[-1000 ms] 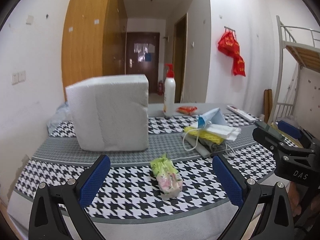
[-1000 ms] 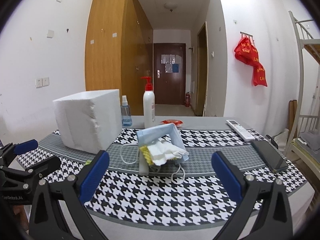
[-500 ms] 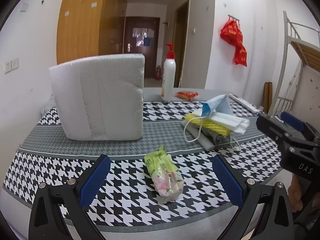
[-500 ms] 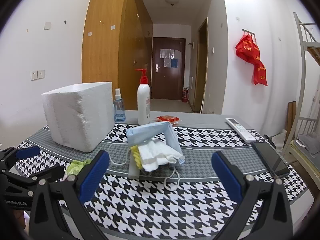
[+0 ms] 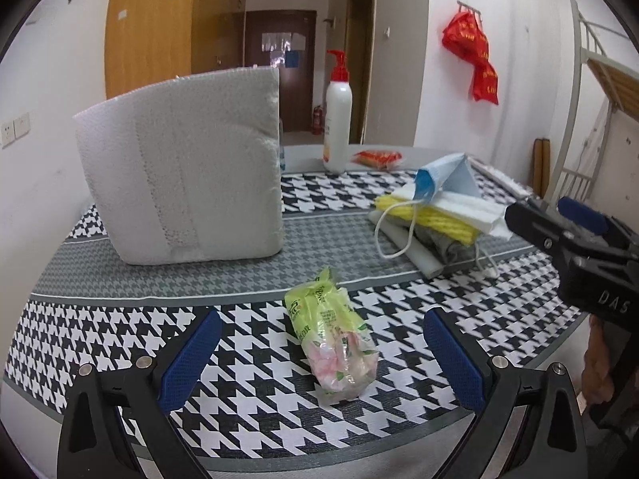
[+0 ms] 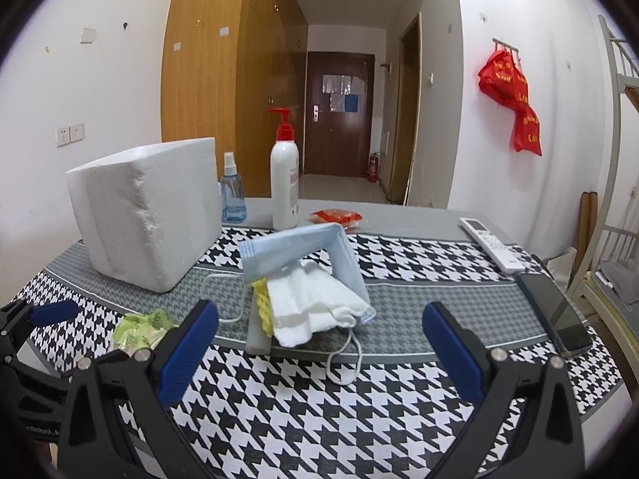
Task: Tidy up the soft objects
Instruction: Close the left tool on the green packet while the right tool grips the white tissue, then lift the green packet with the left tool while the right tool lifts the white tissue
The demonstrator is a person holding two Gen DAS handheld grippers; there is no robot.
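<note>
A green and pink tissue pack (image 5: 333, 335) lies on the houndstooth cloth, between and just ahead of my open left gripper (image 5: 319, 353). It also shows in the right wrist view (image 6: 139, 329). A pile of soft things (image 6: 307, 291) lies mid-table: a blue face mask (image 5: 445, 177), white folded cloth (image 6: 315, 303), a yellow cloth (image 5: 429, 213) and a white foam strip (image 6: 257, 331). My right gripper (image 6: 319, 343) is open and empty, just short of the pile. It shows at the right of the left wrist view (image 5: 575, 235).
A large white foam box (image 5: 183, 167) stands at the left. Behind are a pump bottle (image 6: 284, 183), a blue spray bottle (image 6: 231, 189) and a red packet (image 6: 337, 215). A remote (image 6: 491, 243) and a phone (image 6: 555, 315) lie at the right.
Both grippers have moved forward over the table. The tissue pack now lies closer between my left fingers, and the pile is nearer to my right gripper. Both stay open.
</note>
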